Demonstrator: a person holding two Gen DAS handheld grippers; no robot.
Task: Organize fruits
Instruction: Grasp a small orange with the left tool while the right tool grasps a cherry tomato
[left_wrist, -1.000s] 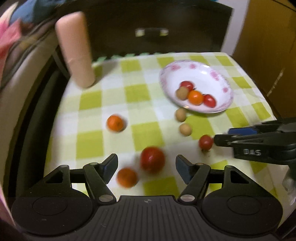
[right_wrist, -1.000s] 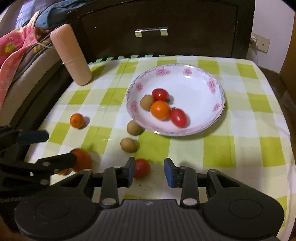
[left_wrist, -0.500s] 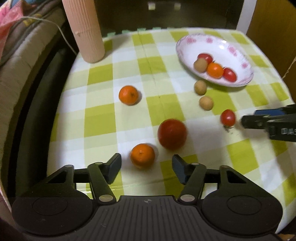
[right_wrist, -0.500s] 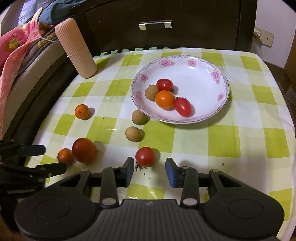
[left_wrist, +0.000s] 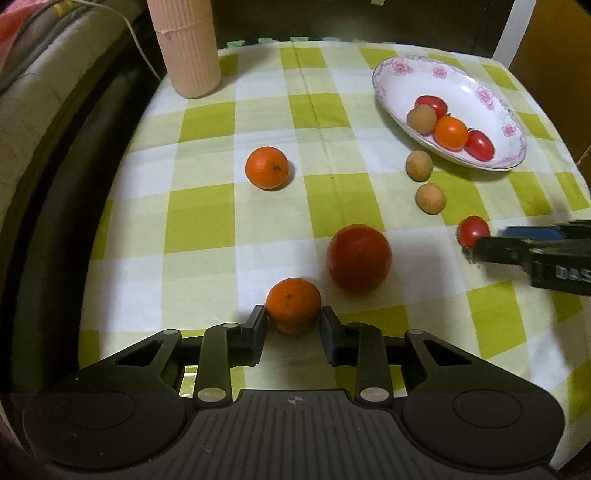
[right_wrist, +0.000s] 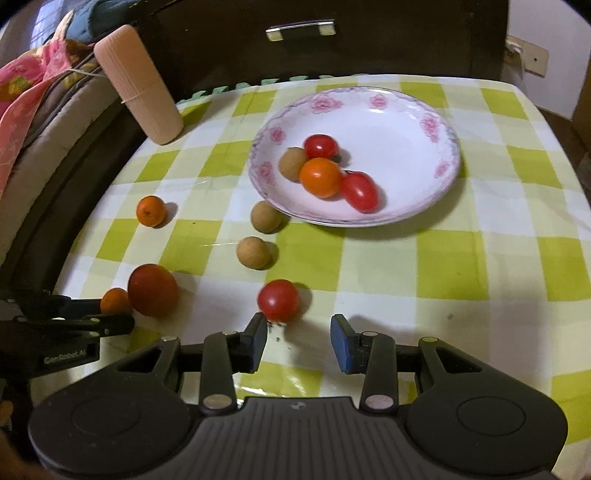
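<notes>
- While the left claw (left_wrist: 293, 325) pinches the small orange (left_wrist: 293, 305) at the surface's (left_wrist: 207, 221) near edge, the big tomato (left_wrist: 359, 257) sits just beside.
- Right claw (right_wrist: 298, 341) spread; cherry tomato (right_wrist: 278, 300) just ahead, nearer its left finger, untouched.

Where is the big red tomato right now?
In the left wrist view the big red tomato sits on the checked cloth, up and right of the small orange between the left gripper pads.
</notes>
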